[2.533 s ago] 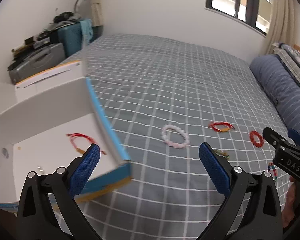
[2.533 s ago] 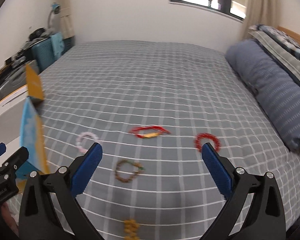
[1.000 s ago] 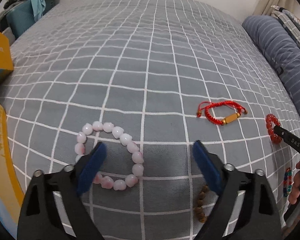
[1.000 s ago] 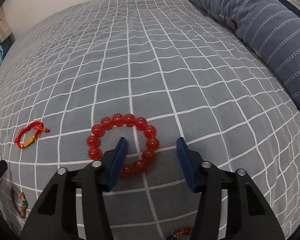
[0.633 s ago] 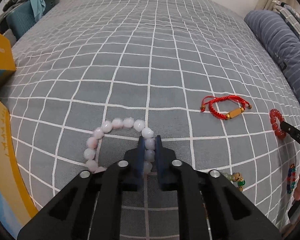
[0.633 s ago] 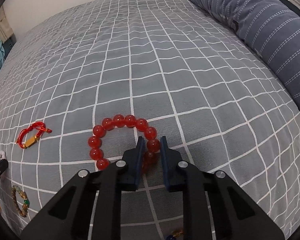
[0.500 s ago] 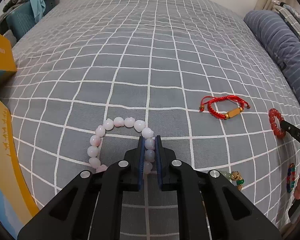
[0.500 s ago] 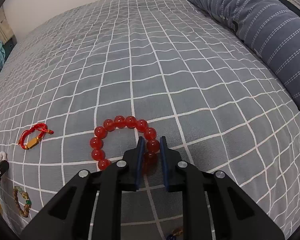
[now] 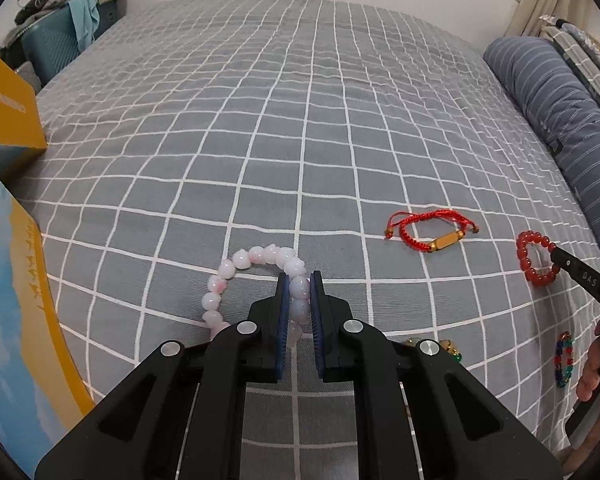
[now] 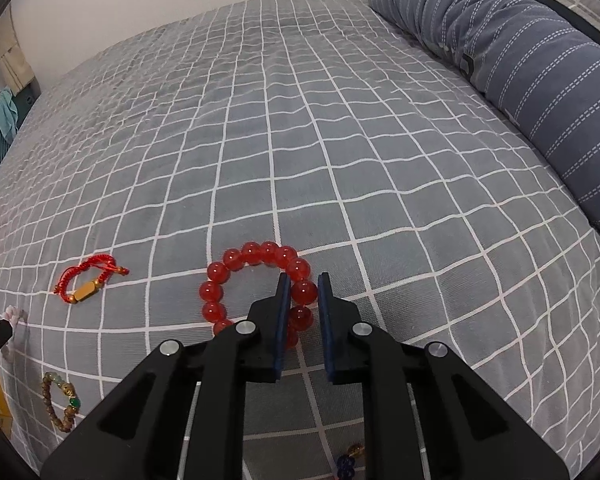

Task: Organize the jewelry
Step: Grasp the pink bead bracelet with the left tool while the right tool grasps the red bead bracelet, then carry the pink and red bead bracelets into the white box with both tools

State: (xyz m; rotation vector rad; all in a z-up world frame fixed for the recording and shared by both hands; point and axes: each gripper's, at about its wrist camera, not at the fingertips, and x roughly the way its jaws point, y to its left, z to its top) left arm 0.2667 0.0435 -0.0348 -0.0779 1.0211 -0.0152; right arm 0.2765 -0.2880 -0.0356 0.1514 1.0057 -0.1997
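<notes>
My left gripper (image 9: 299,276) is shut on the right side of a pink bead bracelet (image 9: 236,270), which hangs just above the grey checked bedspread (image 9: 300,120). My right gripper (image 10: 303,278) is shut on the right side of a red bead bracelet (image 10: 236,264), also held low over the bedspread (image 10: 300,120). The red bead bracelet (image 9: 534,258) and the right gripper's tip show at the right of the left wrist view. A red cord bracelet with a gold tube (image 9: 430,230) lies between them and also shows in the right wrist view (image 10: 86,282).
A yellow and blue box wall (image 9: 16,300) stands at the left. A brown bracelet with a green bead (image 10: 62,400) and a multicoloured bead bracelet (image 9: 563,360) lie near the front. A striped blue pillow (image 10: 520,60) lies along the right. Luggage (image 9: 56,44) stands beyond the bed.
Both grippers came down from high over the bed and shut, the left on the pink bracelet, the right on the red one. Both bracelets have since risen slightly.
</notes>
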